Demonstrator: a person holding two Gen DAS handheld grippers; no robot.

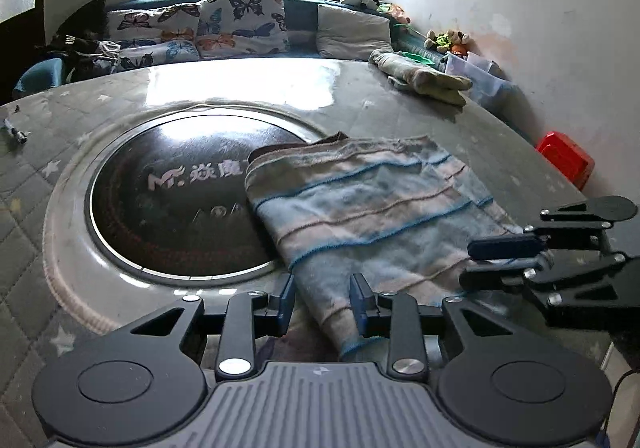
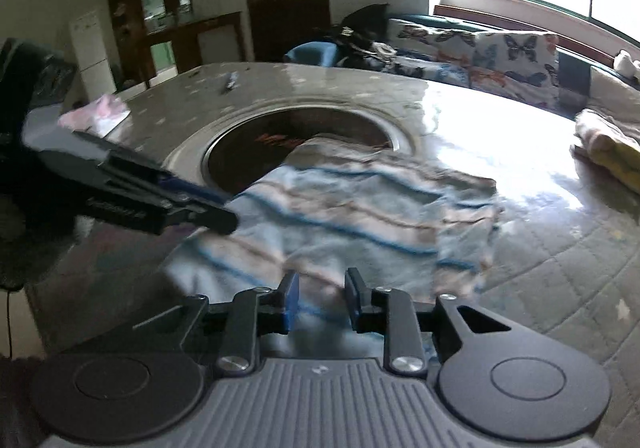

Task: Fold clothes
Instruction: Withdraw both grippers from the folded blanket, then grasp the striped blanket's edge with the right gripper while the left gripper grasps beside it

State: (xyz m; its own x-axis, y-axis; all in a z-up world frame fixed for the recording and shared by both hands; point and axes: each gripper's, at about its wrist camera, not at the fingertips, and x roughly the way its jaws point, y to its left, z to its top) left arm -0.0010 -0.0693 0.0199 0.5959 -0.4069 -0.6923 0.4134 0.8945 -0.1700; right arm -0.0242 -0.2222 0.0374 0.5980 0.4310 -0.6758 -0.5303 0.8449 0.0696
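Clutter first: a folded beige-green cloth pile [image 1: 420, 76] sits far across the bench [image 1: 360, 96], w/ a clear plastic bin [image 1: 476, 74] and stuffed toys [image 1: 446, 40] just past it by the wall. Butterfly-print cushions [image 1: 240, 24] line the sofa under the window. A red box [image 1: 566, 158] sits low beyond the bench's right edge, a small pen-like item [image 1: 16, 134] lies far left, and a pink-white cloth [image 2: 96, 114] sits at the far corner in my right view.

Striped towel [image 1: 360, 208], blue/pink/beige, lies flat on the bench, its far end overlapping the round black inset plate [image 1: 172, 200]. Plate lettering reads "Mr." plus characters I can't make out; rest covered.

My left gripper [image 1: 322, 298] has jaws apart, straddling the towel's near edge, gripping nothing. My right gripper [image 2: 322, 296] hovers over the towel's near side, jaws parted too, nothing pinched; that view is motion-blurred.
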